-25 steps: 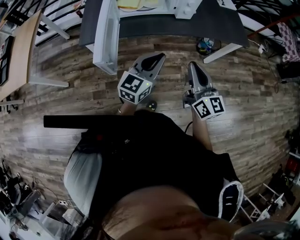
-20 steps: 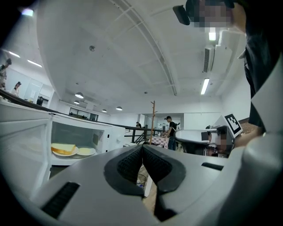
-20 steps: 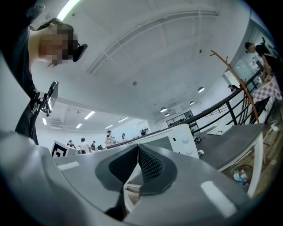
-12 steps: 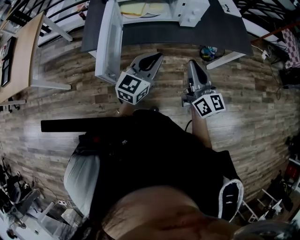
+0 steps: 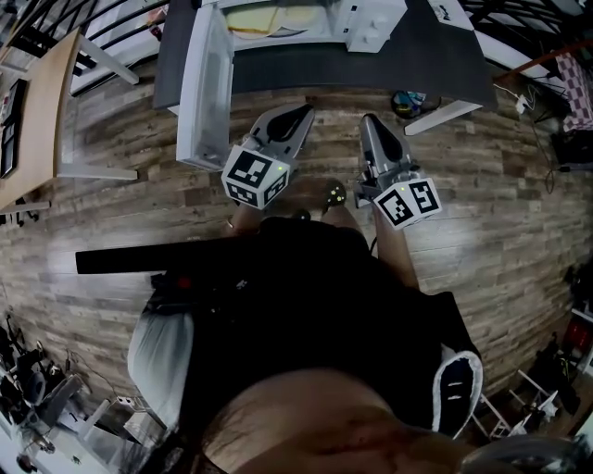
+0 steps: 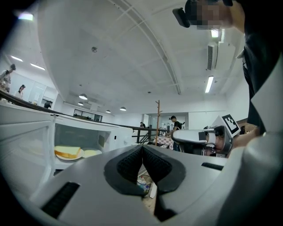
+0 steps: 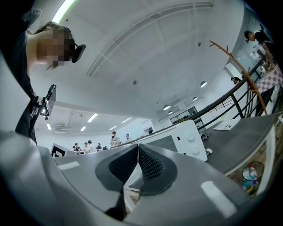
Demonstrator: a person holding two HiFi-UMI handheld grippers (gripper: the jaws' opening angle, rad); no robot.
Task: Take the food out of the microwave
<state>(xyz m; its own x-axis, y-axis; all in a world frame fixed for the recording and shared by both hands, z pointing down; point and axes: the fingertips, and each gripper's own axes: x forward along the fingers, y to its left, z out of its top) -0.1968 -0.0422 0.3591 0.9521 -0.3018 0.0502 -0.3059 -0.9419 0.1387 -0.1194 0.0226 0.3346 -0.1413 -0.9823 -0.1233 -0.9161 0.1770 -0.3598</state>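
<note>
Yellow bread [image 6: 67,151] in microwave [image 5: 375,20], ahead-left of clenched empty left hand-held gripper [image 6: 142,148]; right hand-held gripper [image 7: 138,148] clenched too.

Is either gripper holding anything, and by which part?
Nothing: the left gripper and the right gripper are shut and empty; the food sits inside the microwave.

Both closed, empty: left gripper [image 5: 303,110], right gripper [image 5: 367,120]
</note>
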